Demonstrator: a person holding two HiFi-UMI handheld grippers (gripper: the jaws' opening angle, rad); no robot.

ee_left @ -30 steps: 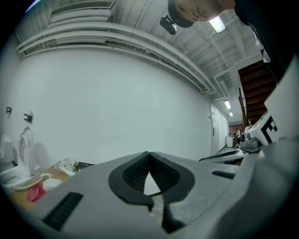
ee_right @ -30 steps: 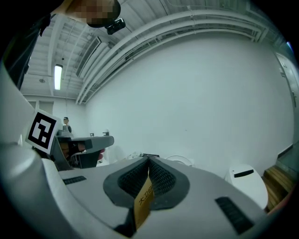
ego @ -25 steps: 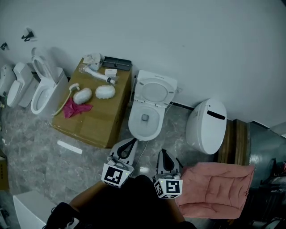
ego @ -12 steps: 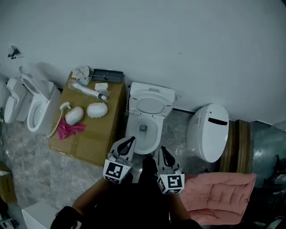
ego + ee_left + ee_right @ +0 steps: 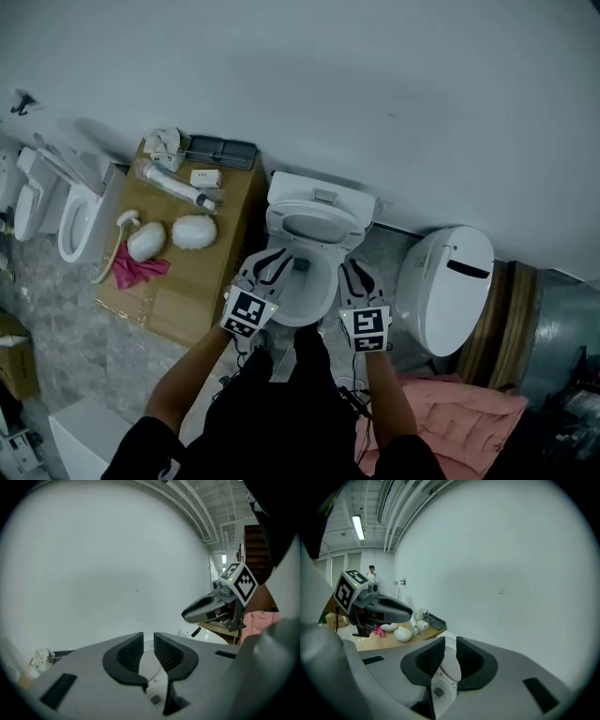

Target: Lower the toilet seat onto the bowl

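Observation:
The white toilet (image 5: 302, 298) stands against the wall, and its seat (image 5: 316, 225) is raised against the tank. My left gripper (image 5: 272, 262) hovers over the bowl's left rim. My right gripper (image 5: 360, 277) is just off the bowl's right rim. The jaws of both are opening, and nothing lies between the pads. In the left gripper view the left gripper (image 5: 148, 641) points at the wall above the toilet, and the right gripper (image 5: 206, 609) shows beside it. In the right gripper view the raised seat (image 5: 450, 667) shows through the gap of the right gripper (image 5: 450, 648).
A cardboard box (image 5: 202, 277) left of the toilet carries white cleaning items and a pink cloth (image 5: 136, 267). A closed white toilet (image 5: 450, 281) stands to the right, and more toilets (image 5: 80, 216) to the far left. A pink cushion (image 5: 478, 422) lies at the lower right.
Both grippers have moved forward from in front of the toilet to the two sides of its bowl. Their jaws have parted from shut. The head view has swung closer.

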